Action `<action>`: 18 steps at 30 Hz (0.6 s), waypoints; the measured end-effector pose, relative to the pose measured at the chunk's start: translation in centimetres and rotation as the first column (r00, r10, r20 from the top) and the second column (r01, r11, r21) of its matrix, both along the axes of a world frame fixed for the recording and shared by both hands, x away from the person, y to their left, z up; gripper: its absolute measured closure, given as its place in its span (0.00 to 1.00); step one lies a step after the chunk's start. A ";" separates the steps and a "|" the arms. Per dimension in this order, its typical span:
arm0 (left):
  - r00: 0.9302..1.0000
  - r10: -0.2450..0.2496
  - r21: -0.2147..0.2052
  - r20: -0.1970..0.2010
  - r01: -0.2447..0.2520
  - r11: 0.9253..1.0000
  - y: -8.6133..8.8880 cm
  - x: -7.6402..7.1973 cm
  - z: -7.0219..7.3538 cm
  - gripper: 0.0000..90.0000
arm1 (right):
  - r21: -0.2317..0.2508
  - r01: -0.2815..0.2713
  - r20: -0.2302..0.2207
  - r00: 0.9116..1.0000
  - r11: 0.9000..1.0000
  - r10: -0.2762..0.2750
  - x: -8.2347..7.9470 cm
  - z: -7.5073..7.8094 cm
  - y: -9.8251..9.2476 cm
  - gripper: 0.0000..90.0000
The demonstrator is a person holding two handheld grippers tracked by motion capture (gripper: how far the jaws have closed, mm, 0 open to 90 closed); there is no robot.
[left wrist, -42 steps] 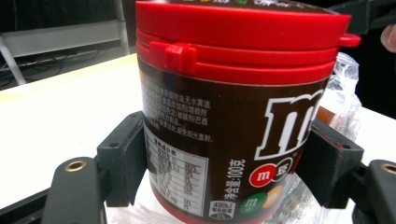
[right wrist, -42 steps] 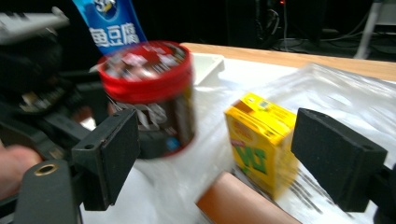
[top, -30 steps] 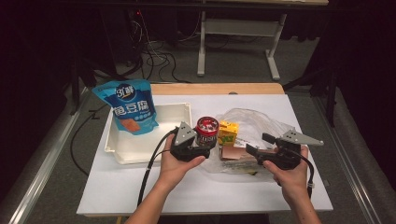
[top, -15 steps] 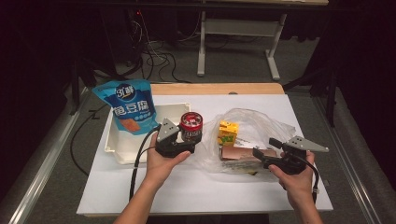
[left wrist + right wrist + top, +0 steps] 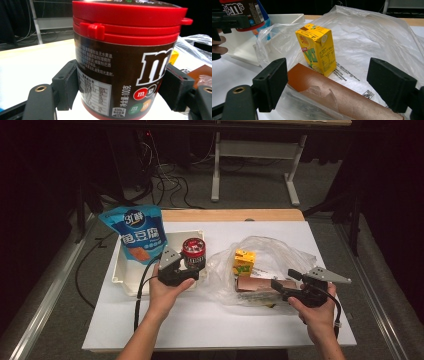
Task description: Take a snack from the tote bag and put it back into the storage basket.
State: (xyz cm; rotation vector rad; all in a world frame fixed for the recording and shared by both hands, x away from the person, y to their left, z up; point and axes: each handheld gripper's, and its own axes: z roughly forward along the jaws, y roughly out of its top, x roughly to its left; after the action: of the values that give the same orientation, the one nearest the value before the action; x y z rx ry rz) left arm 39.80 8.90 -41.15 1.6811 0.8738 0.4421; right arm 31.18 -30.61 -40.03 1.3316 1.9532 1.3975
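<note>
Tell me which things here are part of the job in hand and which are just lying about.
In the job:
- candy jar, gripped by the left gripper
- white tray beside it
- plastic bag at the right gripper

Lying about:
- blue snack pouch
- yellow juice carton
- brown packet

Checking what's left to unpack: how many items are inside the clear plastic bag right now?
2 visible: a yellow drink carton standing upright mid-bag, and a brown packet lying flat in front of it. The crumpled plastic bag may hide more.
</note>
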 end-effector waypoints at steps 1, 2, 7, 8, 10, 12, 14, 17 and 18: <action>1.000 0.004 -0.004 -0.003 -0.004 1.000 0.1 0.1 -0.2 0.29 | 0.001 0.000 -0.001 1.000 1.000 0.000 0.0 0.0 0.0 0.20; 1.000 0.009 -0.006 -0.002 -0.009 1.000 0.1 0.2 -0.3 0.29 | 0.002 0.001 -0.001 1.000 1.000 -0.001 0.0 0.0 0.0 0.20; 1.000 0.027 -0.020 -0.015 -0.027 0.999 0.6 0.4 -1.2 0.29 | 0.002 0.004 -0.001 1.000 1.000 -0.004 0.0 -0.1 -0.1 0.20; 0.999 0.031 -0.015 -0.015 -0.031 0.999 0.7 0.3 -1.4 0.29 | 0.004 0.006 -0.002 1.000 1.000 -0.006 0.1 -0.2 -0.2 0.20; 0.999 0.034 -0.003 -0.019 -0.035 0.999 0.9 0.3 -1.7 0.29 | 0.010 0.009 -0.005 1.000 1.000 -0.009 0.1 -0.2 -0.3 0.21; 0.998 0.049 -0.007 -0.026 -0.050 0.999 1.2 0.2 -2.0 0.29 | 0.013 0.012 -0.008 1.000 1.000 -0.012 0.1 -0.4 -0.4 0.21; 0.998 0.058 -0.011 -0.032 -0.059 0.998 1.6 0.3 -2.2 0.29 | 0.012 0.011 -0.009 1.000 1.000 -0.011 0.2 -0.4 -0.4 0.21; 0.997 0.066 -0.005 -0.036 -0.066 0.998 1.9 0.3 -2.5 0.29 | 0.011 0.011 -0.009 1.000 1.000 -0.011 0.2 -0.4 -0.4 0.21; 0.997 0.067 -0.002 -0.038 -0.068 0.998 1.9 0.2 -2.7 0.29 | 0.013 0.014 -0.011 1.000 1.000 -0.014 0.2 -0.4 -0.4 0.21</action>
State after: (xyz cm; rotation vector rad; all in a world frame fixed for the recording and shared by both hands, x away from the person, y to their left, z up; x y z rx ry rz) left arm 40.04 10.85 -43.90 1.6649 0.9610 0.4553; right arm 31.36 -30.99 -40.48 1.3585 1.9417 1.4012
